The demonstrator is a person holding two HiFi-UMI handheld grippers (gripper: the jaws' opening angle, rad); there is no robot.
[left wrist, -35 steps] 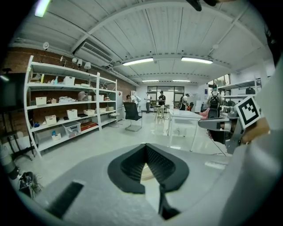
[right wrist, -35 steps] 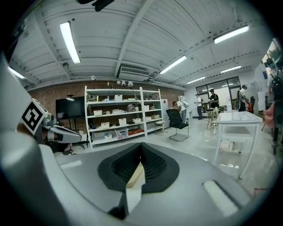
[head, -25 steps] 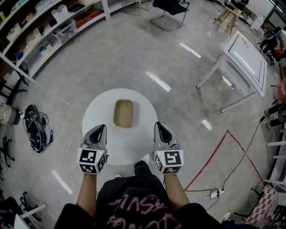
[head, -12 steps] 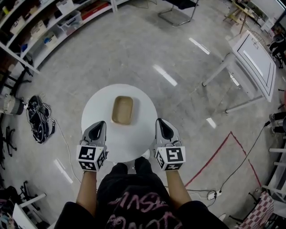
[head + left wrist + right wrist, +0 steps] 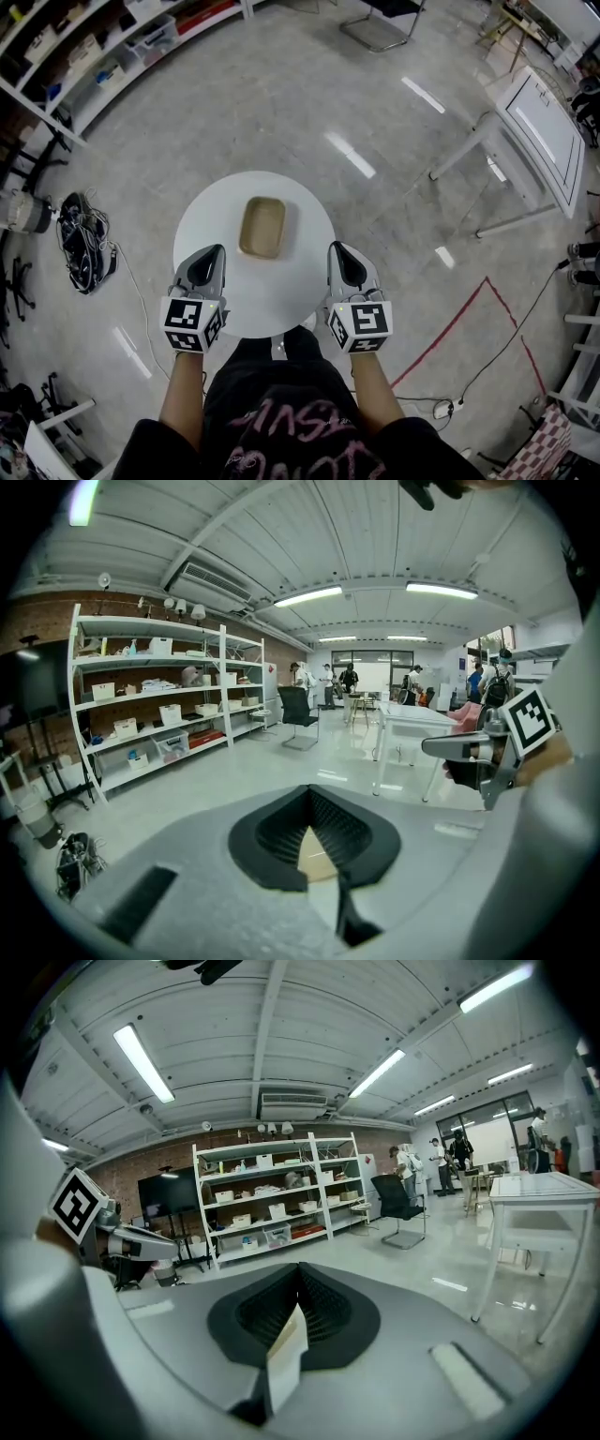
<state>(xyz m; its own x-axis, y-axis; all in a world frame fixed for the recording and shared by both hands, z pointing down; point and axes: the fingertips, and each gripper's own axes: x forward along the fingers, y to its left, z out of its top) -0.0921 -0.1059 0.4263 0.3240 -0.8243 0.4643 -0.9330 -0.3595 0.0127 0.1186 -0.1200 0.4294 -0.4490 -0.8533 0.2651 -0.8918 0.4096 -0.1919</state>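
Observation:
A tan rectangular tray (image 5: 262, 227) lies on the round white table (image 5: 300, 291), a little behind its middle. In the head view my left gripper (image 5: 216, 250) hovers over the table's near left edge. My right gripper (image 5: 336, 247) hovers over the near right edge. Both point away from me, with the tray ahead and between them. Each has its jaws shut with nothing held. In the left gripper view, the left gripper (image 5: 309, 829) shows a sliver of tan tray through its slit, and the right gripper (image 5: 483, 747) sits at the right. The right gripper (image 5: 298, 1305) sees the left gripper (image 5: 117, 1239) at the left.
White shelves with boxes (image 5: 84, 66) line the far left wall. A cable bundle (image 5: 86, 251) lies on the floor left of the table. A white desk (image 5: 539, 141) stands at the right, an office chair (image 5: 384, 23) at the back. Red floor tape (image 5: 459, 319) runs at the near right. People stand far off (image 5: 349, 679).
Both grippers have turned slightly left, so the shelves sit further right in their views. The table has drifted a little up in the head view. Jaws are unchanged.

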